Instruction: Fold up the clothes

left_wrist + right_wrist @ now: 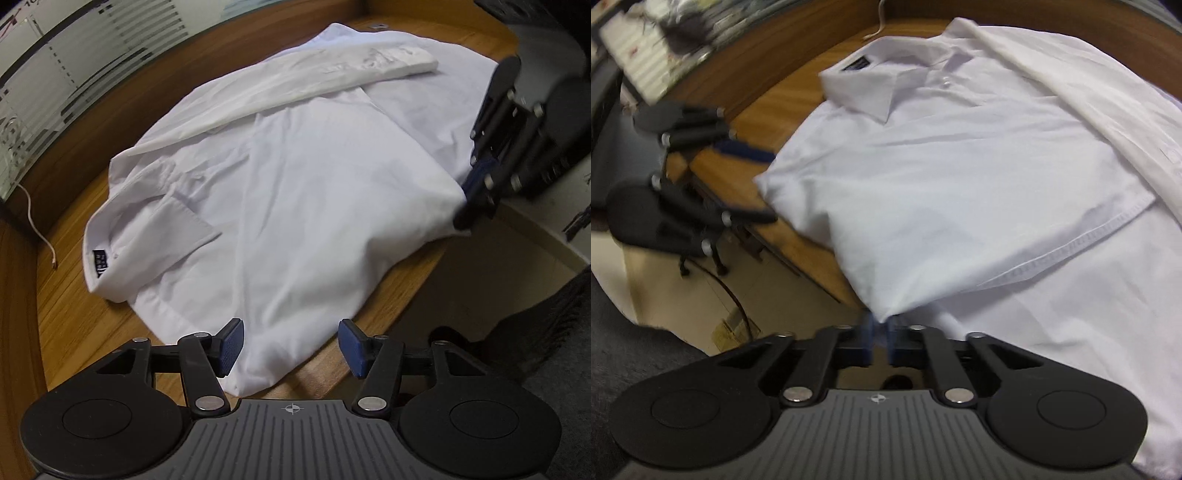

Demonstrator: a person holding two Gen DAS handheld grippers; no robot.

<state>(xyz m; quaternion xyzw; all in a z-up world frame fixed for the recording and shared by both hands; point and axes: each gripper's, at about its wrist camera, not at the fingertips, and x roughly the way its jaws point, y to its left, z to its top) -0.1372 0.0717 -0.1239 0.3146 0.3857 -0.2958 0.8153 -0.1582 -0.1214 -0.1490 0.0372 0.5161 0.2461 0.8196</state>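
A white shirt (pixel 295 192) lies collar-left on the wooden table (pixel 74 325), one sleeve (pixel 295 85) folded across its far side. My left gripper (pixel 291 347) is open at the near edge, its blue pads either side of the shirt's near corner, not closed on it. The right gripper (pixel 476 199) pinches a folded edge at the right. In the right wrist view the shirt (pixel 960 184) has its side lifted into a fold. My right gripper (pixel 879 343) is shut on that fold's corner. The left gripper (pixel 757 182), blurred, stands open around the other corner.
A thin white cable (pixel 37 221) trails over the table's left side near the frosted glass wall (pixel 55 74). The collar carries a dark label (pixel 99 262). The table edge (pixel 798 236) drops to a pale floor with a chair base (pixel 701 258) below.
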